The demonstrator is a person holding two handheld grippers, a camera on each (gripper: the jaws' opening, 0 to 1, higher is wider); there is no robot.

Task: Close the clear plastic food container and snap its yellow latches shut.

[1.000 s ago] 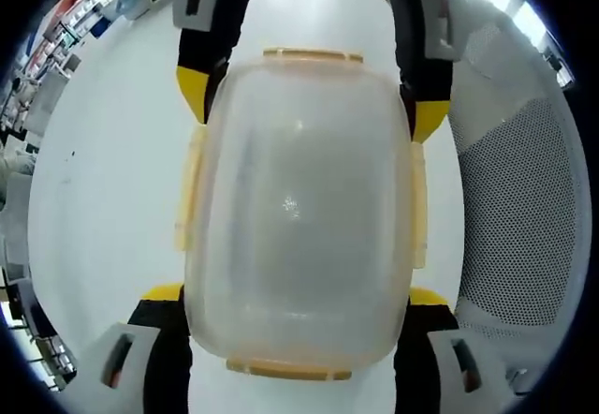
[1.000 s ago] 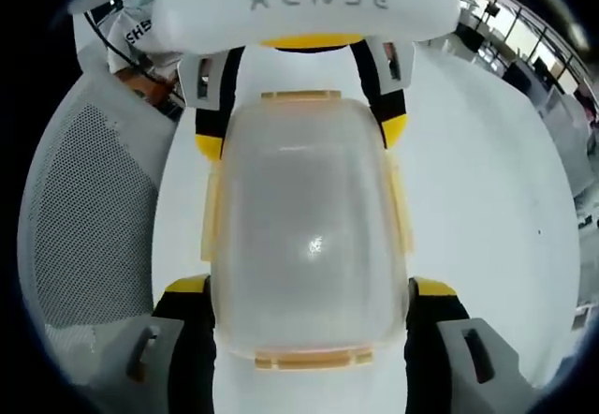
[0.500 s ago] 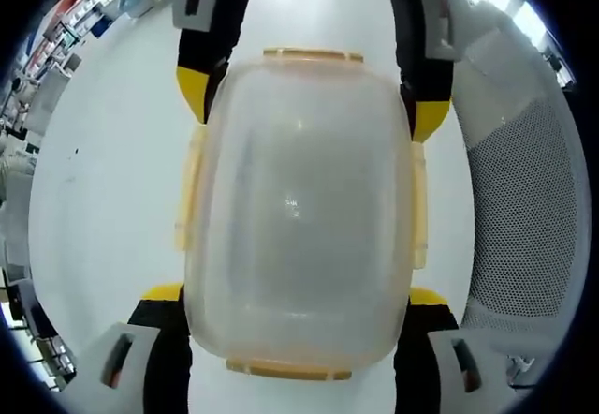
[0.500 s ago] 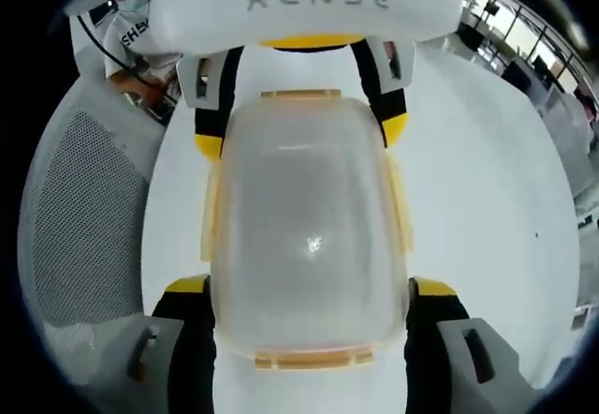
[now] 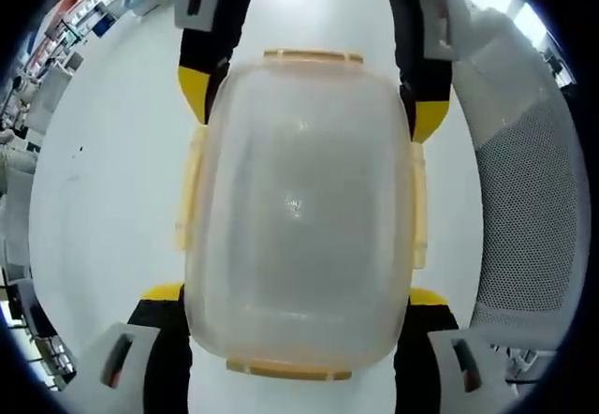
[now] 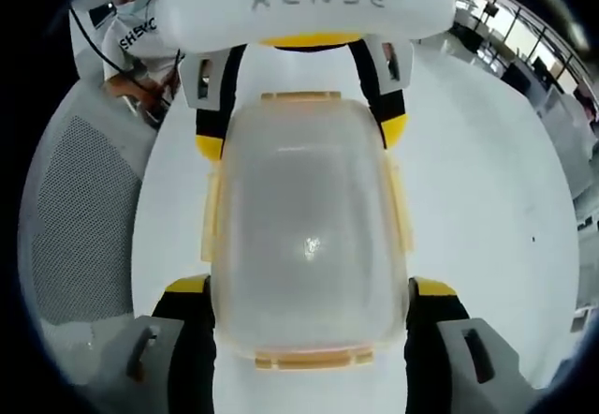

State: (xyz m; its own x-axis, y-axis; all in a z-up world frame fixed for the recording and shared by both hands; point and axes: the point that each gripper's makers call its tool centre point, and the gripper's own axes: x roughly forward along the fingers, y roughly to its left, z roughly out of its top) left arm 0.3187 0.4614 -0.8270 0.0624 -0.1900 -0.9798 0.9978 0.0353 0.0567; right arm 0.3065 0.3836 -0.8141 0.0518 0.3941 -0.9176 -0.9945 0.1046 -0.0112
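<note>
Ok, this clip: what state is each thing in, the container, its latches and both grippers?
Container: lid on, held at both ends between the two grippers over the white table.
Latches: yellow, lying flat along the rim; whether they are snapped is unclear.
Left gripper: jaws tight against one end of the container.
Right gripper: jaws tight against the other end.
Mesh chair: standing beside the table.

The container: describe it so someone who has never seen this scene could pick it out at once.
On the white table, between both grippers' yellow-tipped jaws, sits the container. It is a clear, rounded plastic box, lid on, with pale yellow latches along its edges; beside it is a grey mesh chair.
</note>
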